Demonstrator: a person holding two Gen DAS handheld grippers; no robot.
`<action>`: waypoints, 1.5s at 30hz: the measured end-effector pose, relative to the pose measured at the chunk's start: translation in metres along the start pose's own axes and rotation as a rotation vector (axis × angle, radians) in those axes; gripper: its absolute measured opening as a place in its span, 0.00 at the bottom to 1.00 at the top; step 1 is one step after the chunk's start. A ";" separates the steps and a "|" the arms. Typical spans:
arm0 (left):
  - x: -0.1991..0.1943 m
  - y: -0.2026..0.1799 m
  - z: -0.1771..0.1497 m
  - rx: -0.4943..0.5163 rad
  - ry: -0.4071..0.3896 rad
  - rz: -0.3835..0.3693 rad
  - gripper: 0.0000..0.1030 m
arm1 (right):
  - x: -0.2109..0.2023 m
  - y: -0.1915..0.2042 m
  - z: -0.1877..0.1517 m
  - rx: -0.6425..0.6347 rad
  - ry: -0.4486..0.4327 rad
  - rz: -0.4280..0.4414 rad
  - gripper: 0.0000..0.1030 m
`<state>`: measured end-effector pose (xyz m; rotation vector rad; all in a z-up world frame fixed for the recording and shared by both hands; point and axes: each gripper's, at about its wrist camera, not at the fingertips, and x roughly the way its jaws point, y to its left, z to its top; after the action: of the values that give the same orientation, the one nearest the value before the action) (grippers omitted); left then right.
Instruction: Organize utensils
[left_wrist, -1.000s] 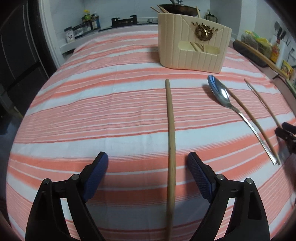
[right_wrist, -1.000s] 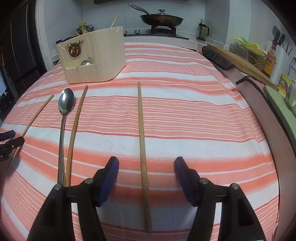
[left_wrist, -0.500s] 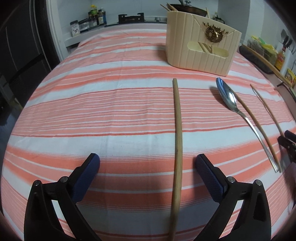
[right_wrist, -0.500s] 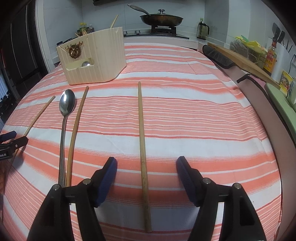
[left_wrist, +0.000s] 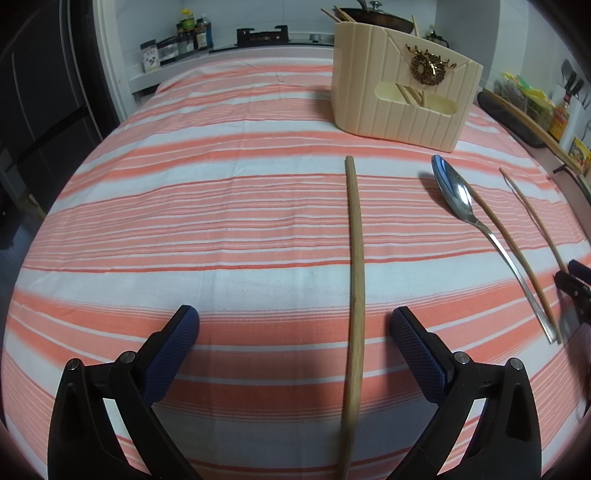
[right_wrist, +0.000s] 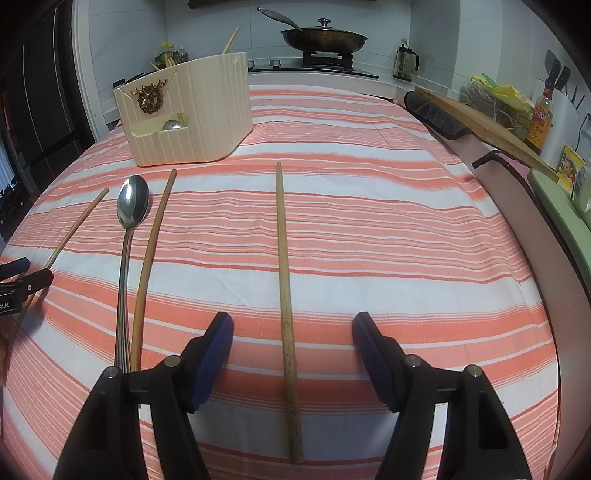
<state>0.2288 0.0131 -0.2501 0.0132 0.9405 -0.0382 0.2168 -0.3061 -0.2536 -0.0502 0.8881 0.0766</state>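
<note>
Since the frame 1.0 s back, the left gripper (left_wrist: 295, 334) has spread wider and the utensil holder (left_wrist: 402, 96) sits higher in the left wrist view; the right wrist view is almost unchanged.

Left wrist view: one chopstick (left_wrist: 355, 280) lies lengthwise, centre to bottom of frame, between the wide-apart blue fingertips (left_wrist: 417, 350), nearer the right one, touching neither. Spoon (left_wrist: 480, 229) lies right of centre, bowl toward the holder, with a second chopstick (left_wrist: 517, 258) just beside it. A thinner third chopstick (left_wrist: 535, 218) runs to the right edge, where the tip of the right gripper (left_wrist: 574, 284) shows.

Right wrist view: right gripper (right_wrist: 291, 345) is also wide, straddling a chopstick (right_wrist: 286, 273) on the striped tablecloth (right_wrist: 406, 229), no contact. Spoon (right_wrist: 127, 236) and its neighbouring chopstick (right_wrist: 149, 251) are at left; another stick (right_wrist: 74, 225) leads to the left gripper (right_wrist: 22, 280) at the left edge.

Holder stands upper left, chopsticks and a spoon bowl showing in it. A lidded pan (right_wrist: 323, 38) sits on the stove, top centre.
</note>
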 end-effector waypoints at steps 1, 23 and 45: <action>0.000 0.000 0.000 0.000 0.000 0.001 1.00 | 0.000 0.000 0.000 0.002 0.001 0.011 0.69; -0.010 0.021 0.032 0.117 0.162 -0.176 0.99 | -0.054 -0.044 0.008 0.021 0.159 0.178 0.76; 0.060 -0.034 0.116 0.205 0.186 -0.151 0.06 | 0.091 0.005 0.131 -0.074 0.228 0.084 0.06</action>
<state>0.3565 -0.0261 -0.2304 0.1375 1.1189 -0.2769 0.3747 -0.2872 -0.2412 -0.0917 1.1156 0.1845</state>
